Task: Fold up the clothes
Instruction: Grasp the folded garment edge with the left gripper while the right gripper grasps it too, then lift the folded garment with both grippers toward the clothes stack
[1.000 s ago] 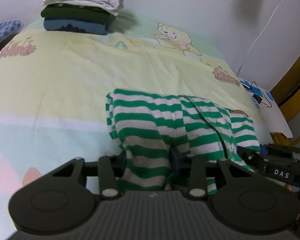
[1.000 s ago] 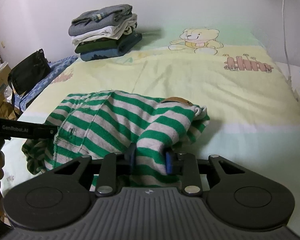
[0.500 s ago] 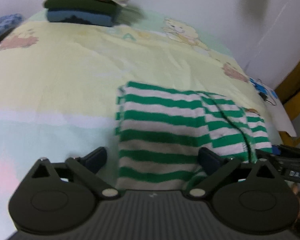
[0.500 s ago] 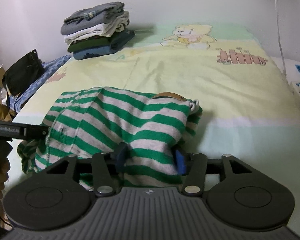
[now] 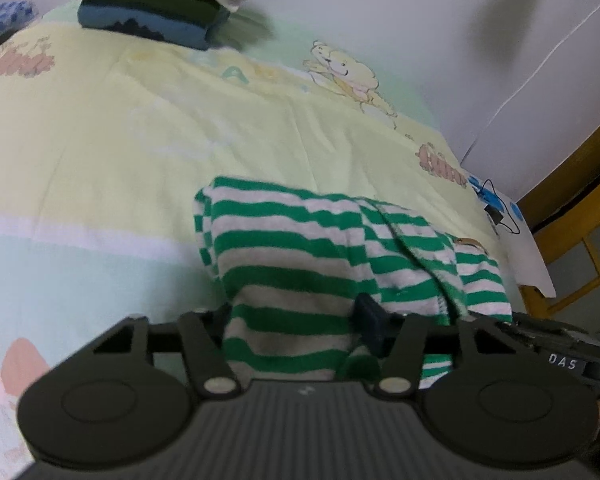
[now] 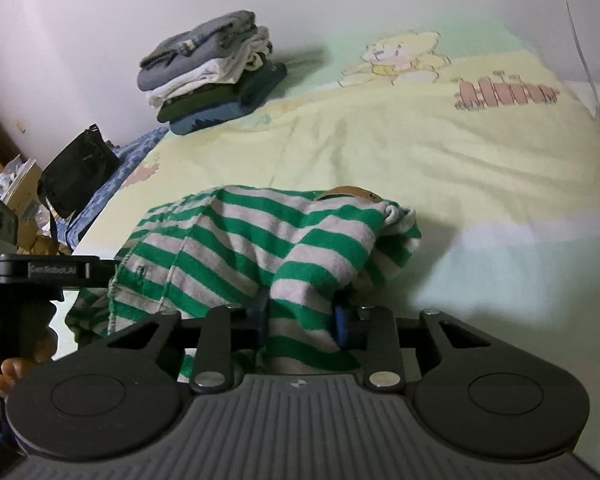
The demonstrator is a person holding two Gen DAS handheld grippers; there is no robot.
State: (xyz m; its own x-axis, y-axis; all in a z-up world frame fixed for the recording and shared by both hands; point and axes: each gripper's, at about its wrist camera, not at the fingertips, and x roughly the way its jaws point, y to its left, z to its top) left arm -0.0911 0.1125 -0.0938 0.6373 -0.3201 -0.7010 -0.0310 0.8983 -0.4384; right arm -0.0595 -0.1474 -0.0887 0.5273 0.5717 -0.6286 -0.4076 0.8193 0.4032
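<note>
Covering nearly the whole of both views, the bed (image 6: 440,160) with its pale yellow and green cartoon sheet serves as the folding surface, which is likely why the middle of it is left bare. Against the wall at the far corner stands a stack of folded clothes (image 6: 216,76), grey on top, then white, dark green and blue; it reads as the finished pile, parked out of the way of the working area. A black bag (image 6: 80,172) leans off the bed's far-left side in the right wrist view, apart from everything in play.

The green-and-grey striped garment (image 5: 300,264) lies bunched at the near edge of the bed, close to the person, with a tan patch showing at its far edge. Its near hem is lifted off the sheet into both claws, so it looks like a fold or a reposition is being set up, the near edge to be carried forward.

The left gripper (image 5: 296,316) points down at a slant toward the sheet, its jaws closing with a band of striped cloth between them; the cloth is drawn up and pinched there. The right gripper (image 6: 300,316) is angled down much the same, its jaws also closing, the blue pads pressing a narrower fold of the same garment. The two tools sit side by side, each visible at the edge of the other's view.
</note>
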